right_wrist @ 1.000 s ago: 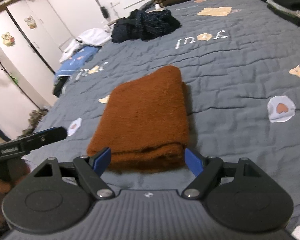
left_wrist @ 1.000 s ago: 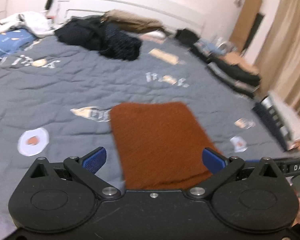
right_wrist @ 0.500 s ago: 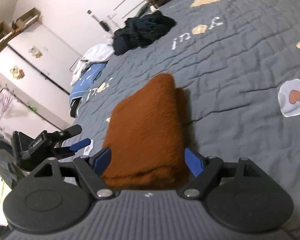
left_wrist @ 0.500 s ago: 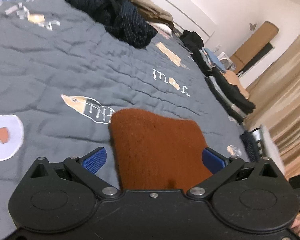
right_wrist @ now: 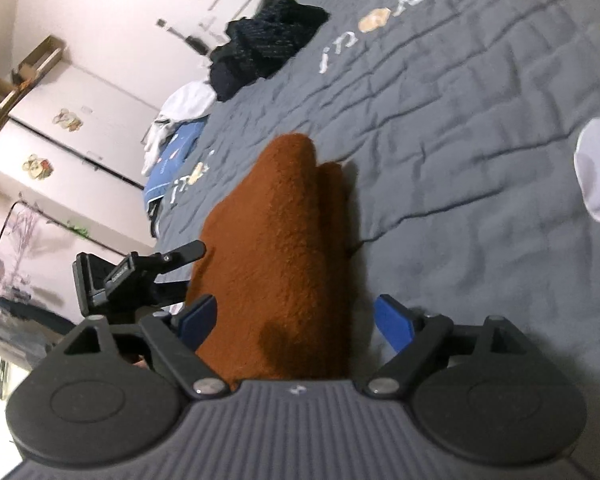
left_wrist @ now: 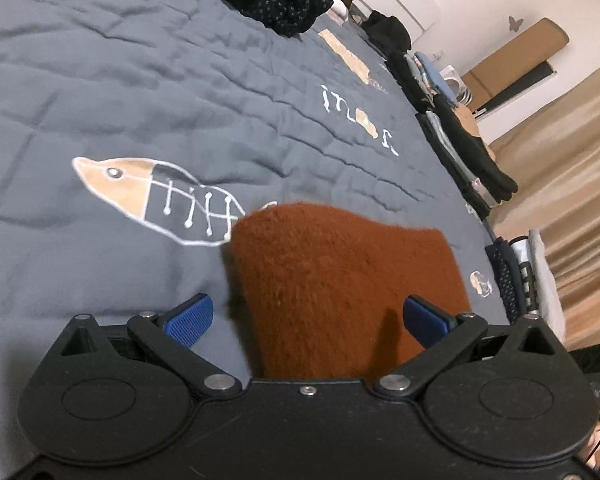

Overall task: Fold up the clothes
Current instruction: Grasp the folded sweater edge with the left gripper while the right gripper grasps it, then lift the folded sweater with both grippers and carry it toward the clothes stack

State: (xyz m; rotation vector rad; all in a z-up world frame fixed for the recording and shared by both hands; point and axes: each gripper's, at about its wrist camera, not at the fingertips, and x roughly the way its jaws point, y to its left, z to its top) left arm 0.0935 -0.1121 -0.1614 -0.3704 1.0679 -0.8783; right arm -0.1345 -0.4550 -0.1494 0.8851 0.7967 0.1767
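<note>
Both of my tongs have dropped lower and nearer to the brown folded garment (left_wrist: 340, 280) since a second ago, and both have rolled, so the bed now slants across each view; the garment, which lay a little ahead of my fingers, now fills the space between them. My right tongs (right_wrist: 296, 320) have just been opening a little further, with the near end of the garment between their blue pads (right_wrist: 394, 326) but, as far as I can see, not pressed by them. My left tongs (left_wrist: 306, 318) stand wide too, one pad over the grey quilt (left_wrist: 140, 100) just beside the garment's edge, the other over its fuzzy top, neither one biting. I hold them wide because the bundle is thick and soft, several layers deep, and I judge I need both sides of the near end inside the jaws before I close. From my right tongs, my left tongs (right_wrist: 140, 276) show just beside the garment's other flank, so I am coming at the same end from two sides, probably to lift it evenly without the fold slipping. Well ahead of both tongs lie a dark heap of clothes (right_wrist: 268, 48) and, along the far edge, stacked folded clothes (left_wrist: 464, 144), where I guess this one belongs
</note>
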